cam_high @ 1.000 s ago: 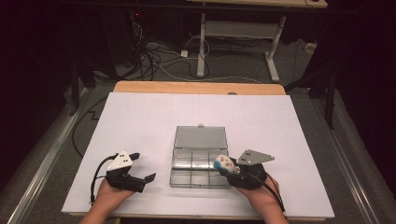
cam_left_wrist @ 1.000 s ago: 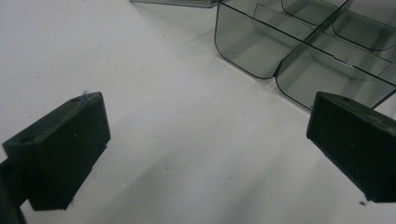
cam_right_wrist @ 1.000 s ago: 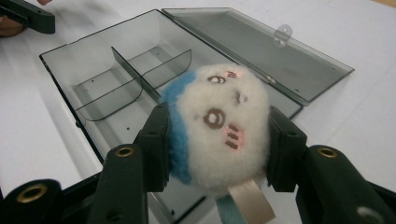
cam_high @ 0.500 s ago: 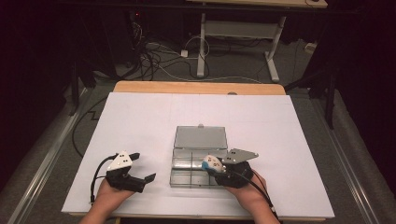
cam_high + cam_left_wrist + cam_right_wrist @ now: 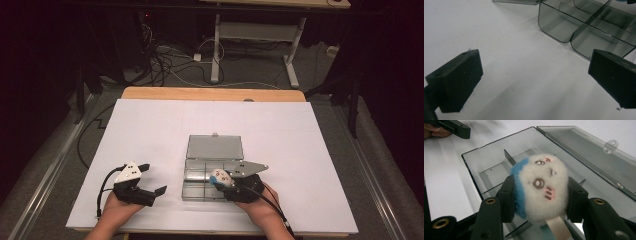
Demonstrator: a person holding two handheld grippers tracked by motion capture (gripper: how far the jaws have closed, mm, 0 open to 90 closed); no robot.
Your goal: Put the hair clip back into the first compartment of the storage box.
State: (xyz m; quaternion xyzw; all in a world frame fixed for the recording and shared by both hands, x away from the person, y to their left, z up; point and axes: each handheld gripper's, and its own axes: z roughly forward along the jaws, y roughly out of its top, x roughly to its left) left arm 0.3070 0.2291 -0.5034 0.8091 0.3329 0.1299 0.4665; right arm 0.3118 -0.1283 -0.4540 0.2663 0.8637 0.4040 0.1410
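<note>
Now, down on the white table (image 5: 150,130), largest thing first: clear plastic organizer box (image 5: 210,177) lying open near the front edge, lid (image 5: 215,148) flung flat on the far side, latch tab at the far rim. Divided into compartments by thin walls; every compartment on show in the left gripper view and the right gripper view looks bare, nothing loaded yet.

Over the box's right part, right gripper (image 5: 223,179), clenched on the plush toy (image 5: 542,186): small round fluffy ball, white face with stitched eyes and pink cheek marks, blue back. Squeezed side to side between the black pads, a tag hanging underneath. Hanging above the compartments, not yet resting on a floor as far as can be judged.

Off to the left, left gripper (image 5: 150,180), well apart from the box corner (image 5: 554,37), jaws spread wide, nothing between them, low over bare table.

Likely step: settling the toy into a compartment. Best done by centring over one cell, clear of the dividers, lowering until the fluff meets the bottom, then letting go gently. Worth minding the fit, since the plush looks nearly as wide as a cell and could sit on a wall. Steadying the light box with the idle gripper, if it slides.
</note>
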